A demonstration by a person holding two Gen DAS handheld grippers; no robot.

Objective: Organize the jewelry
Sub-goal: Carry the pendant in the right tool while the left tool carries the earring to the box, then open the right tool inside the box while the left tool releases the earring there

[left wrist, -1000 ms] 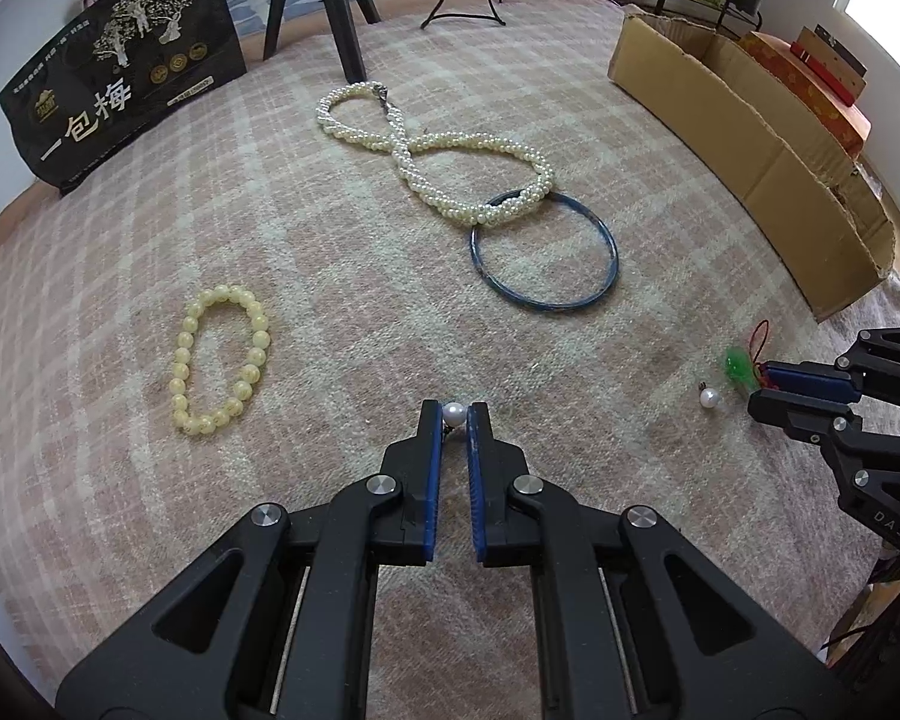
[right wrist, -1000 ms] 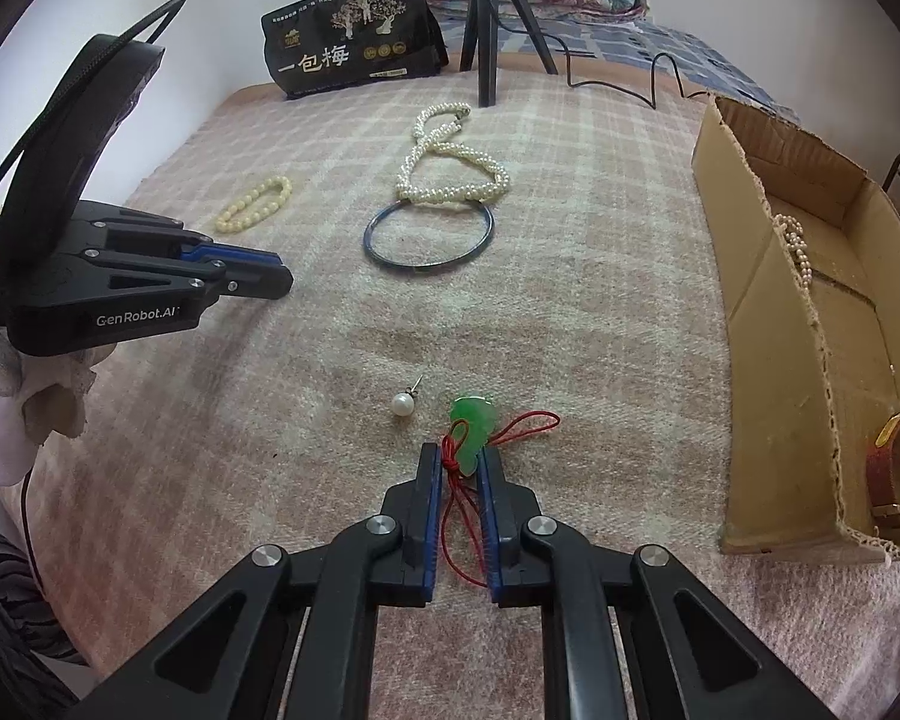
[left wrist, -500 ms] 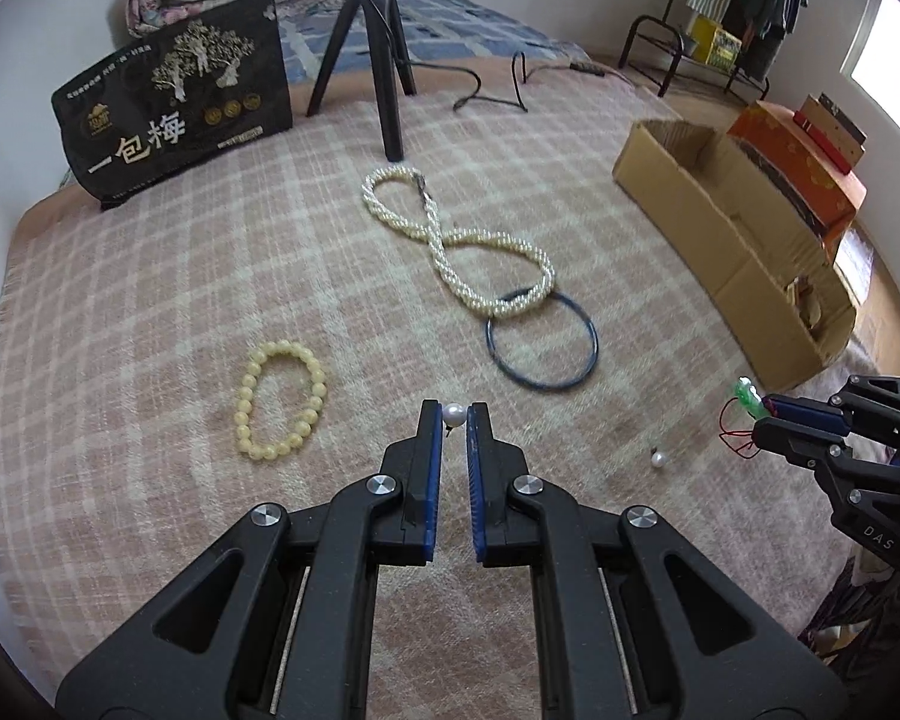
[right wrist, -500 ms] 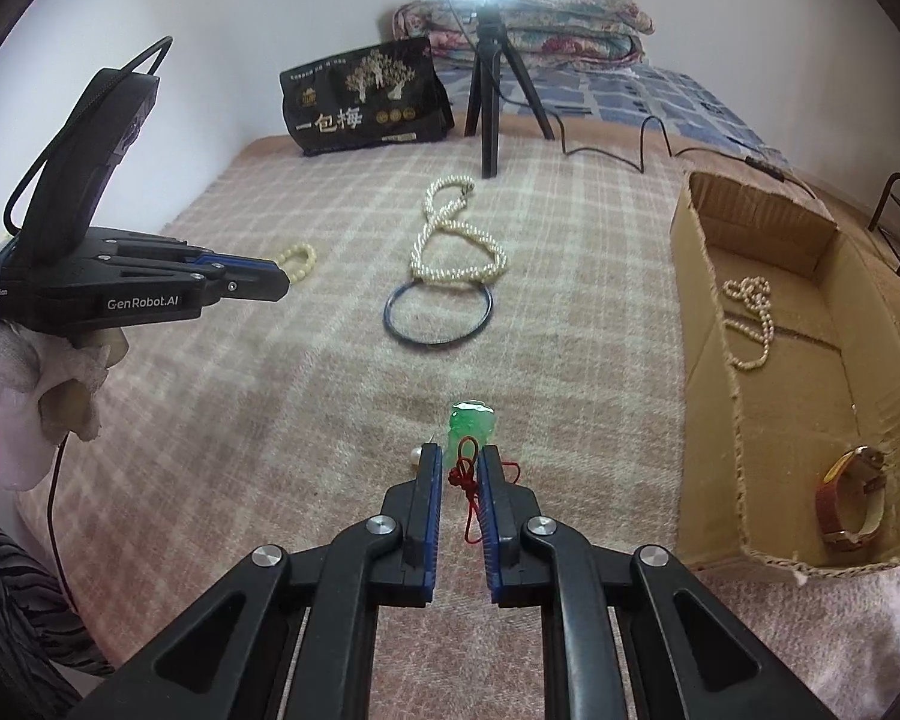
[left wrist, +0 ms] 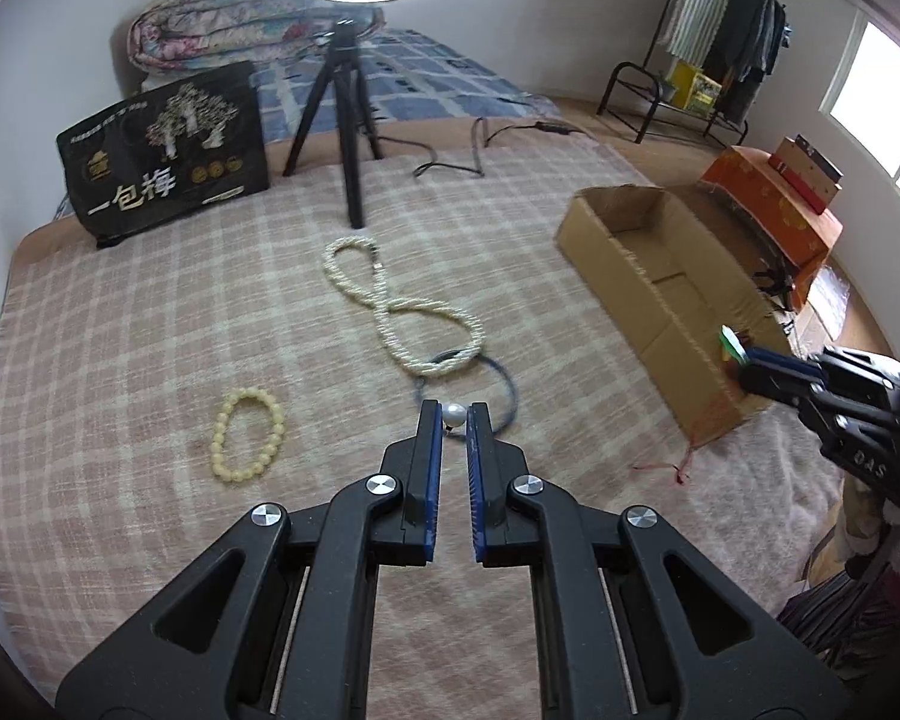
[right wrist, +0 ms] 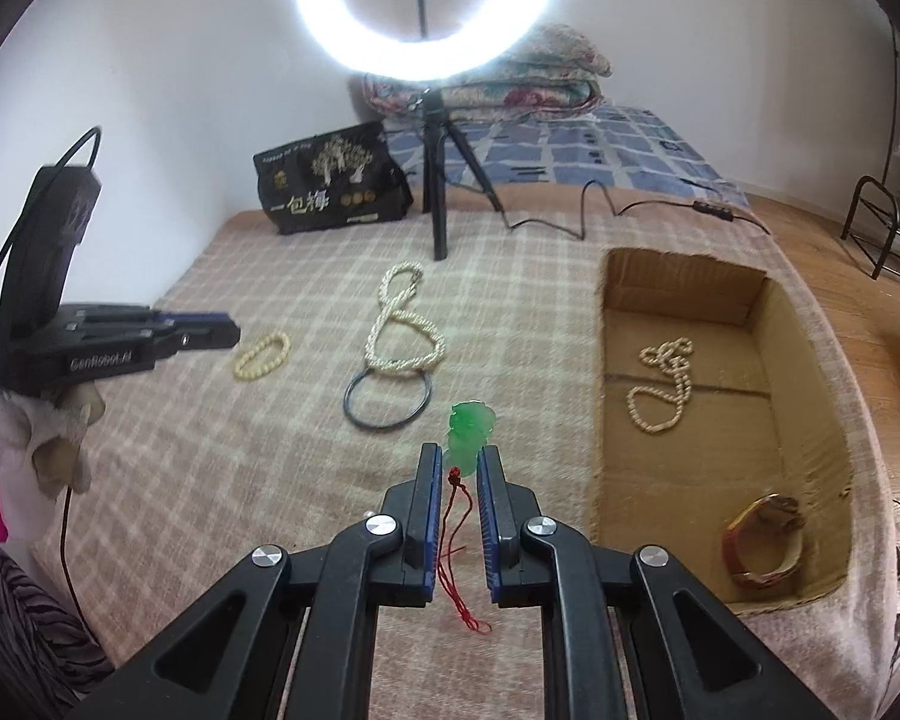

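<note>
My left gripper [left wrist: 453, 414] is shut on a small pearl stud [left wrist: 453, 414], held above the plaid blanket [left wrist: 150, 330]. The right gripper [right wrist: 461, 457] is shut on a green jade pendant [right wrist: 470, 433]; its red cord [right wrist: 456, 546] hangs down between the fingers. From the left wrist, the right gripper [left wrist: 750, 360] hovers beside the cardboard box [left wrist: 648, 276]. On the blanket lie a twisted pearl necklace [left wrist: 390, 312], a blue bangle [left wrist: 506, 387] and a yellow bead bracelet [left wrist: 247, 437]. The box [right wrist: 678, 264] holds a pearl strand [right wrist: 660, 387] and a brown bangle [right wrist: 765, 540].
A tripod [left wrist: 348, 120] with a ring light [right wrist: 423, 6] stands at the far edge of the blanket, its cable [left wrist: 480, 144] trailing right. A black printed bag [left wrist: 162, 162] leans at the back left. An orange box [left wrist: 774, 210] sits beyond the cardboard box.
Both grippers have lifted off the blanket with the pearl stud and the pendant still gripped. The right one has drifted toward the cardboard box. More of the room shows.
</note>
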